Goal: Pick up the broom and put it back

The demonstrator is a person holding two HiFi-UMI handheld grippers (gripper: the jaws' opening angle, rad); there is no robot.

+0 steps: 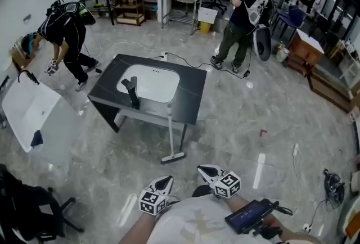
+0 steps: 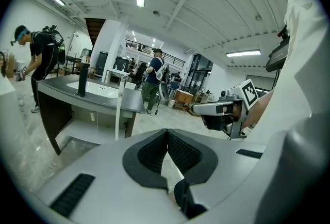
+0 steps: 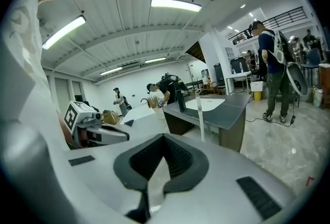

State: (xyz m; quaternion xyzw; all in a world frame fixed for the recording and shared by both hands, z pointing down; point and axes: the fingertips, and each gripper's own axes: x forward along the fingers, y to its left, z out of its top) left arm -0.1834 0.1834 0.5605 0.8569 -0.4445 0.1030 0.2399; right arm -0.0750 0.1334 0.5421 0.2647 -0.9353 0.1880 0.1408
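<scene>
The broom (image 1: 170, 131) has a white handle and leans upright against the front edge of a dark counter (image 1: 191, 91), its head on the floor. Both grippers are held close to my body, well short of the broom. My left gripper (image 1: 165, 181) is shut with nothing between its pads. My right gripper (image 1: 205, 170) is also shut and empty. In the left gripper view the broom handle (image 2: 119, 112) stands ahead to the left of the shut left gripper (image 2: 166, 133). From the right gripper view the handle (image 3: 199, 114) stands just right of the shut right gripper (image 3: 163, 138).
The counter holds a white sink (image 1: 152, 82) with a black faucet (image 1: 133, 94). A white basin (image 1: 31, 111) lies on the floor at left, beside a bending person (image 1: 64, 35). Another person (image 1: 242, 12) stands behind, near floor cables (image 1: 191, 62). A black chair (image 1: 28, 209) is at lower left.
</scene>
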